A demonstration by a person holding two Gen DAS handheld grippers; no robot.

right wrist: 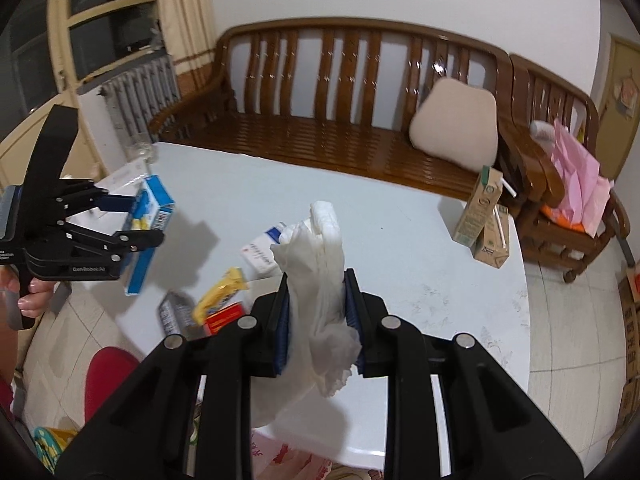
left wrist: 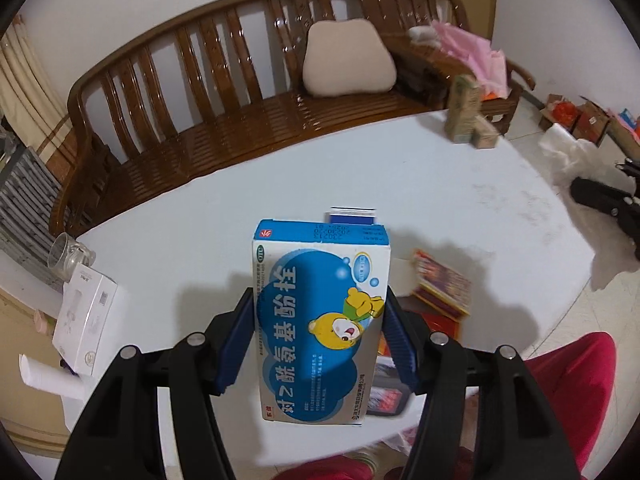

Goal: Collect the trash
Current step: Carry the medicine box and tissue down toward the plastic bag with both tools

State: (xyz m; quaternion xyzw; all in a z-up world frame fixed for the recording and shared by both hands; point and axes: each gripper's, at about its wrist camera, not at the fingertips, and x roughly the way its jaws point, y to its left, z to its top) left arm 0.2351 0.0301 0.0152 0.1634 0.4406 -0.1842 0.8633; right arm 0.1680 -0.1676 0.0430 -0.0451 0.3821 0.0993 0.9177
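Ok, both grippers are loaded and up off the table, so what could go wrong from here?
1. The right gripper pinches only the middle of the crumpled tissue; the loose ends could tear or slip out.
2. The left gripper grips the blue medicine box by its thin card sides, which may buckle or twist free.
3. The yellow wrapper and red packet lie near the table edge, easily knocked off.
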